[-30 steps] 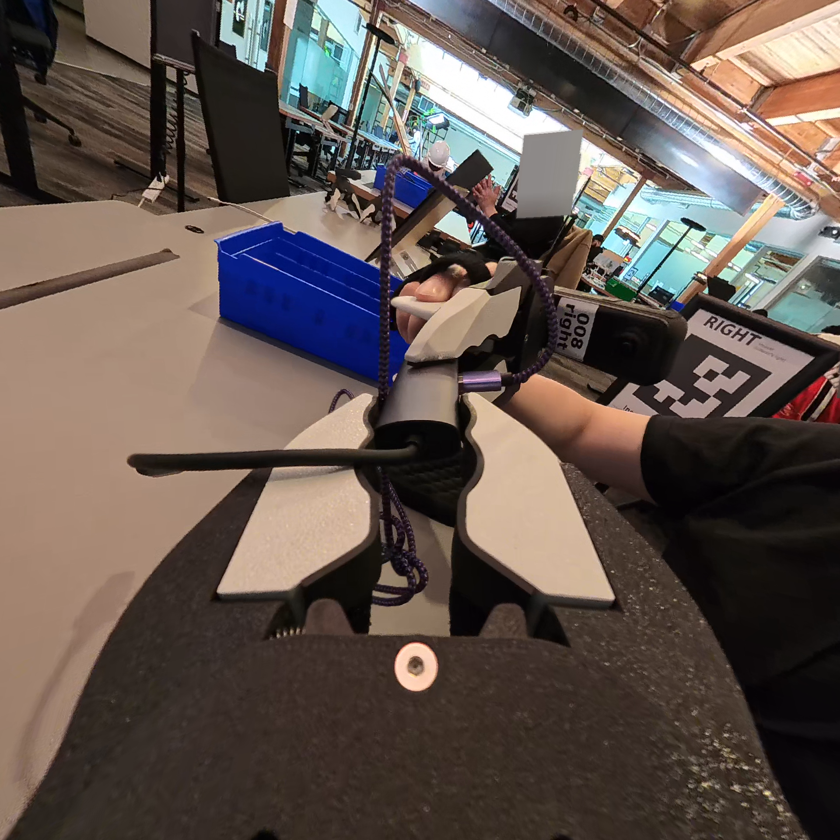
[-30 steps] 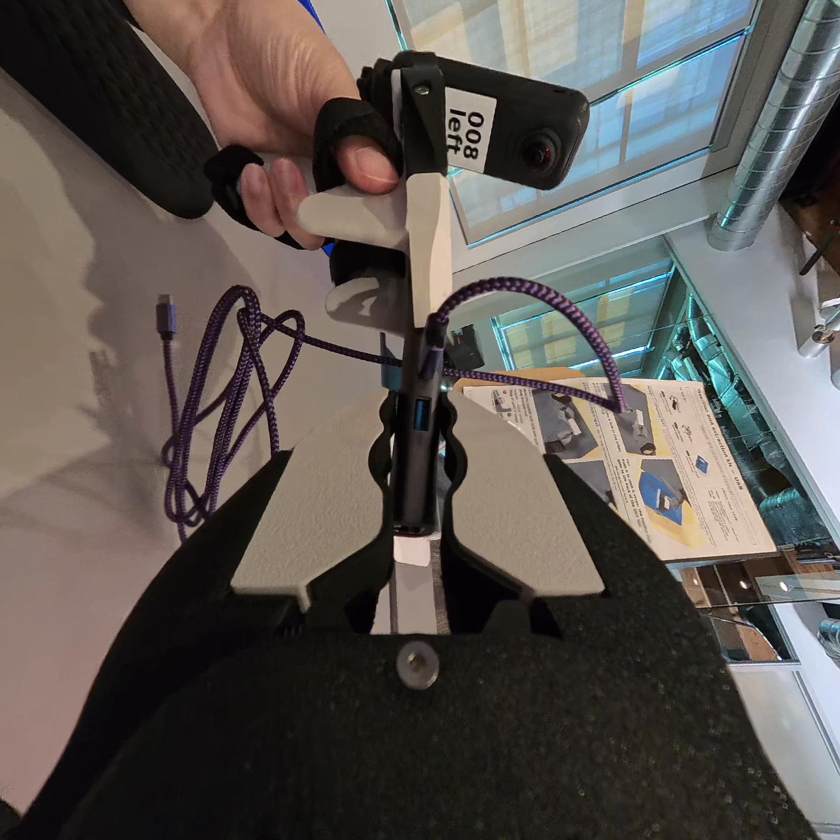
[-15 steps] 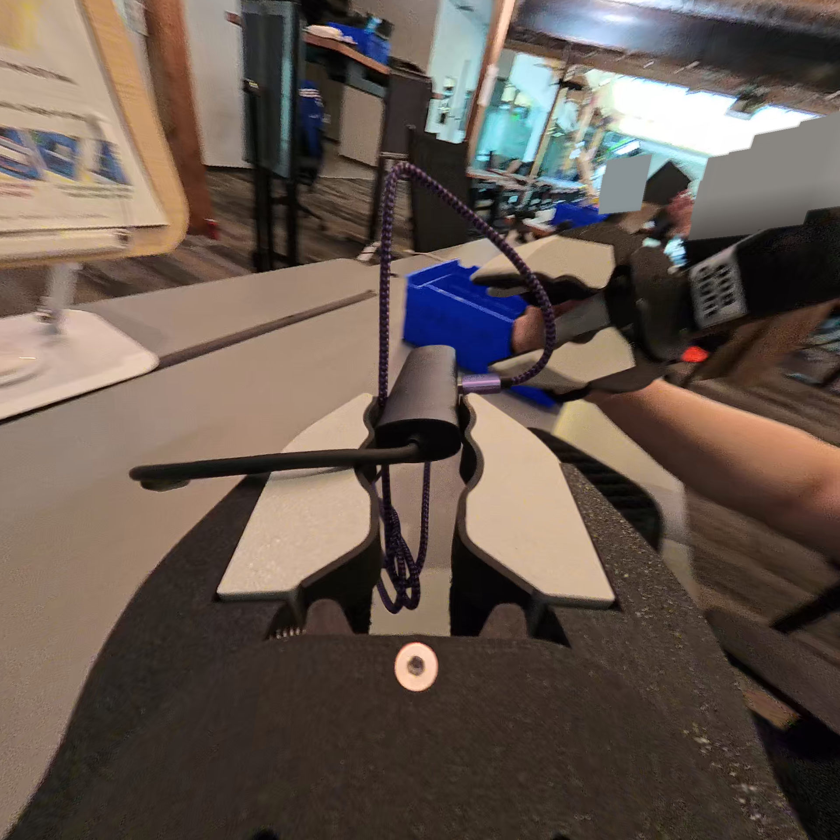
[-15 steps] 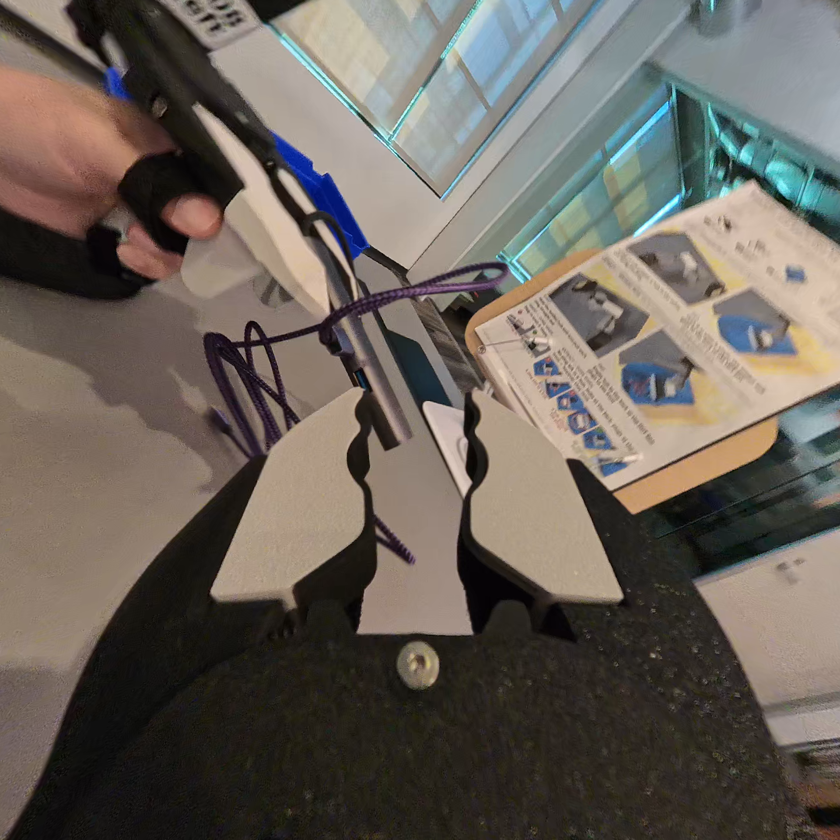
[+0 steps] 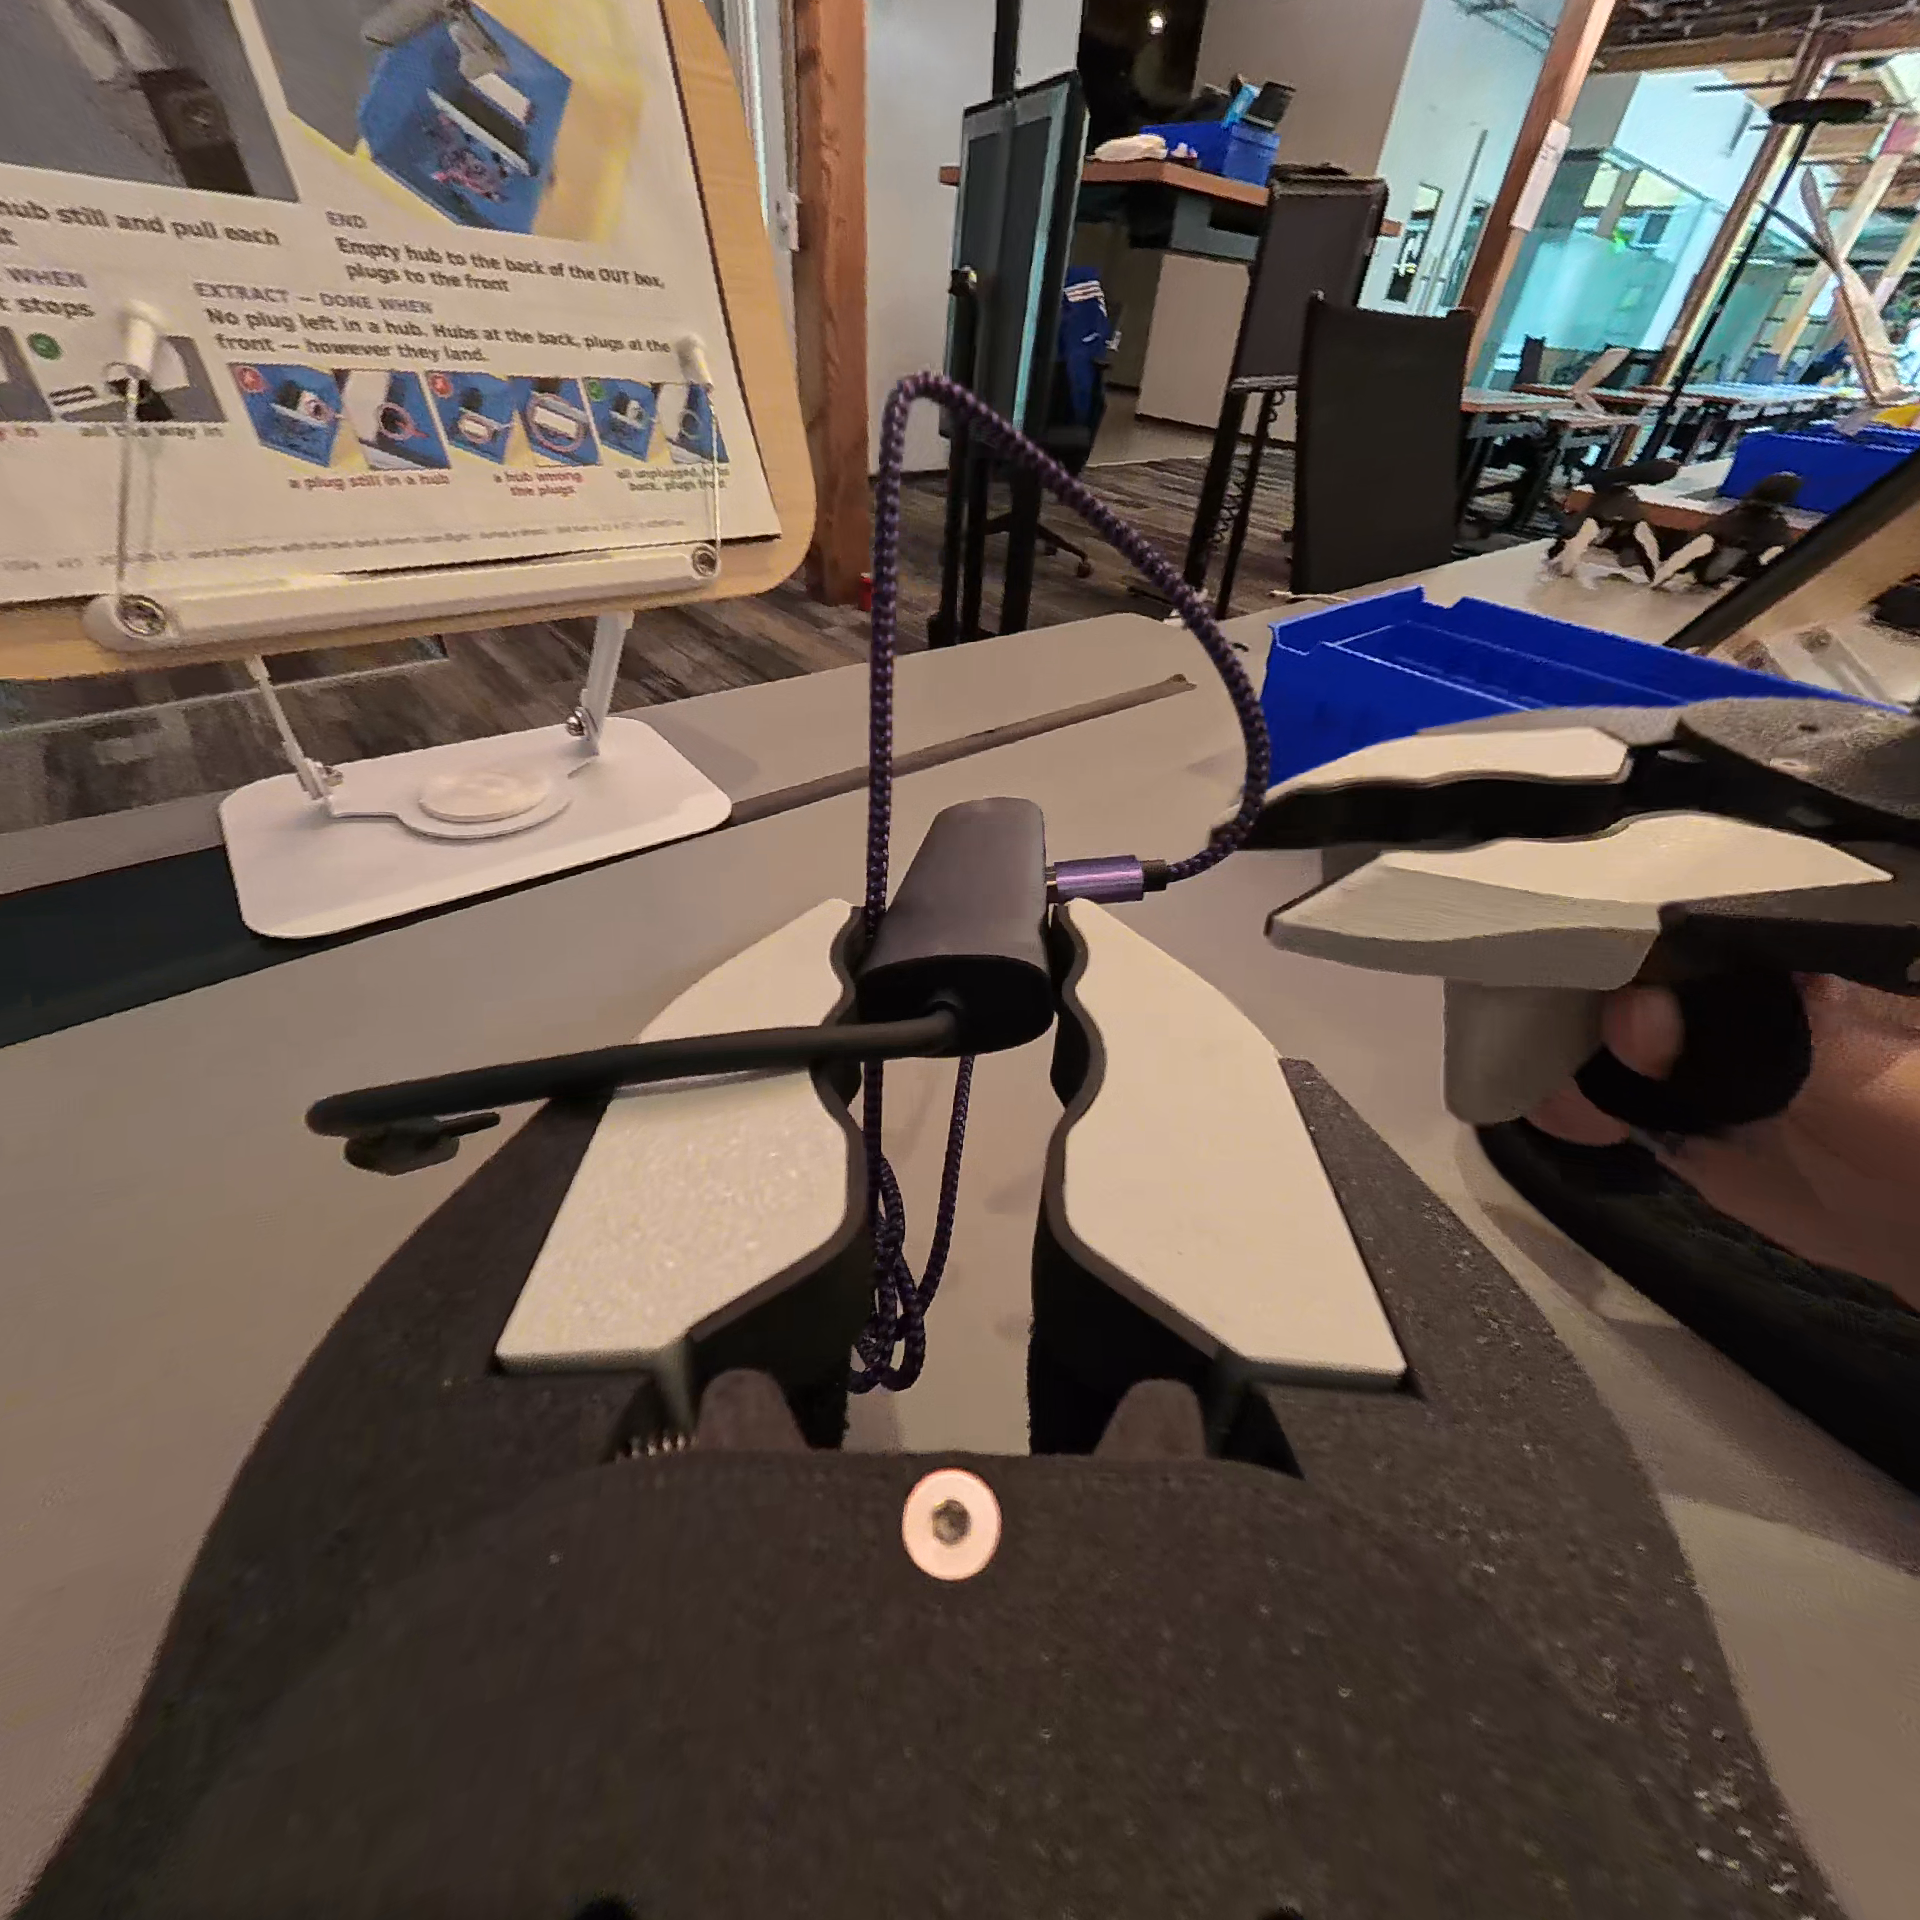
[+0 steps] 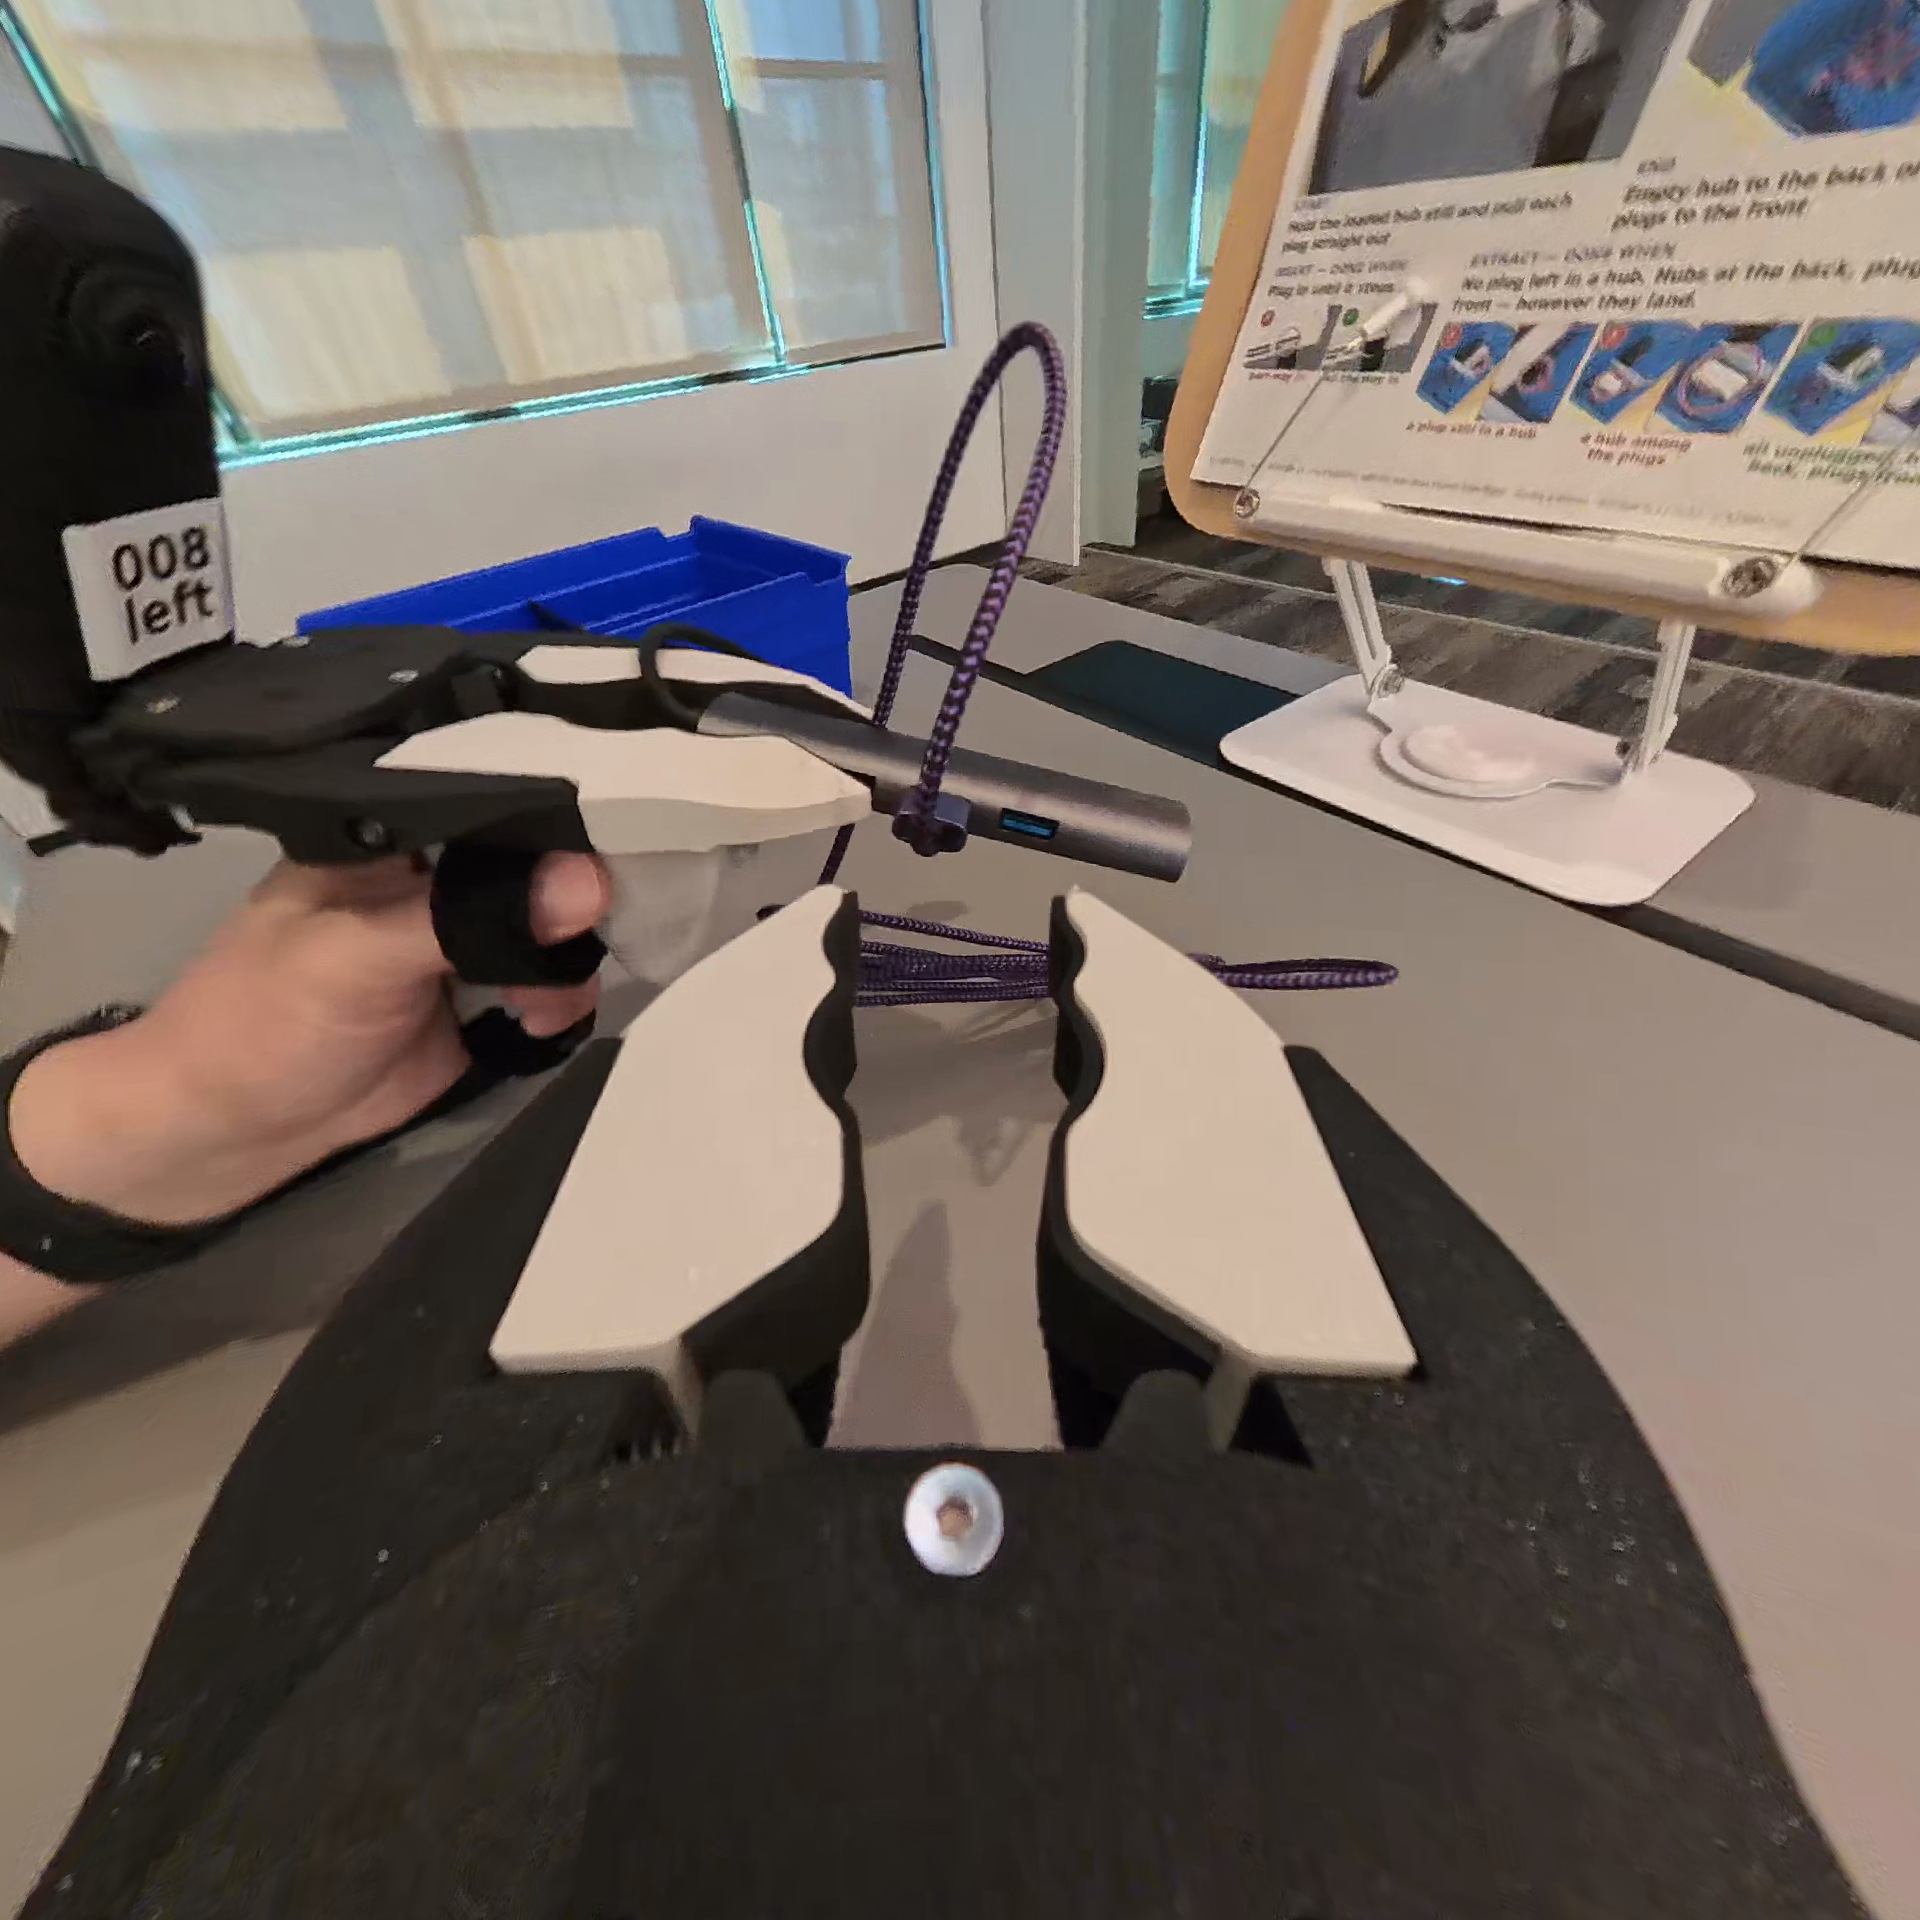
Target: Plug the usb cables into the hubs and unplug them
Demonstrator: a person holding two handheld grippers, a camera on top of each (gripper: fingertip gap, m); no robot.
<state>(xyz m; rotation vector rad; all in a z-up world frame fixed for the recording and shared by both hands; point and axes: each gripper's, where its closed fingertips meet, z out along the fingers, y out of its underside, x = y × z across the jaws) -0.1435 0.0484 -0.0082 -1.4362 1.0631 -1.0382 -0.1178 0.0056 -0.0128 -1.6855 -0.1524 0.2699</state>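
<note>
Left gripper (image 5: 954, 914) clamped on the dark hub (image 5: 961, 914); right gripper (image 6: 954, 914) empty, fingers apart.

The hub was held above the grey table (image 5: 156, 1195), the purple braided cable (image 5: 1049, 488) plugged into its right side and arching upward, its slack lying on the table. The right gripper hovered just right of the plug. A blue bin (image 5: 1455, 665) stood at far right, an instruction board on a white stand (image 5: 468, 810) at far left.
</note>
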